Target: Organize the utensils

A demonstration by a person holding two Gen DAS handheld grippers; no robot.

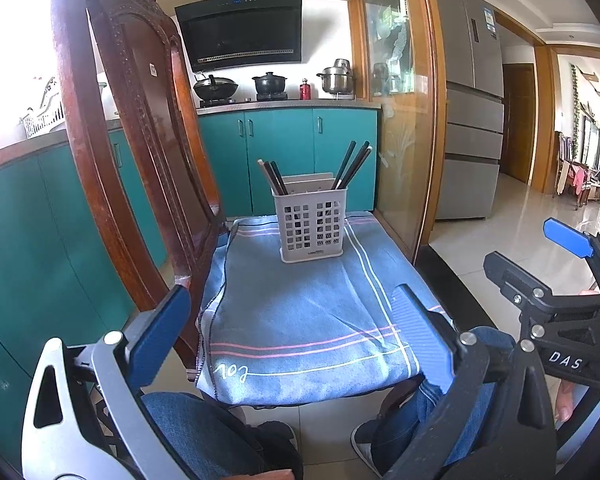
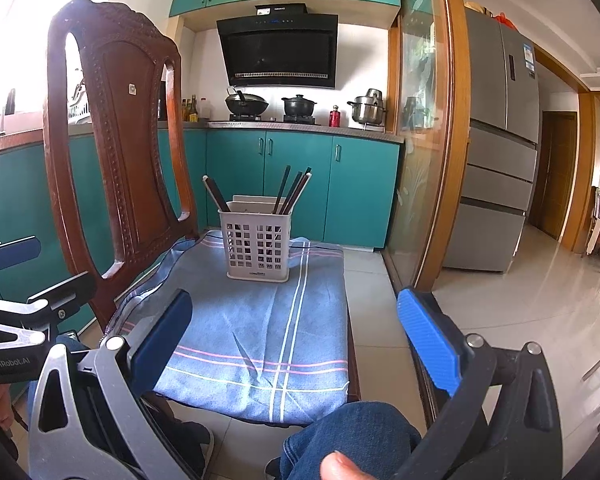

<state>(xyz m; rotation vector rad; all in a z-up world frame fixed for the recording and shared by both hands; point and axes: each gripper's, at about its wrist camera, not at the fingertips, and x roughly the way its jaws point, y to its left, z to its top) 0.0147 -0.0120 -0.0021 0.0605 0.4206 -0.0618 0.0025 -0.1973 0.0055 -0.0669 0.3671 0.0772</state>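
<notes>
Chopsticks already binned; both tools idle.
The chopsticks (image 1: 352,166) stand in two bunches inside the slotted holder (image 1: 311,226) on the chair's blue cloth (image 1: 300,320); no loose utensil shows, so the task looks finished. Left tool (image 1: 296,336) and right tool (image 2: 296,344) are spread, empty.

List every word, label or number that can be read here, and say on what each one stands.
"DAS": on the right gripper body.
"GenRobot.AI": on the left gripper body.
"10" then an unclear mark: on the blue cloth corner.
Too small or blurred: utensil holder base label, range hood brand, fridge sticker.
</notes>
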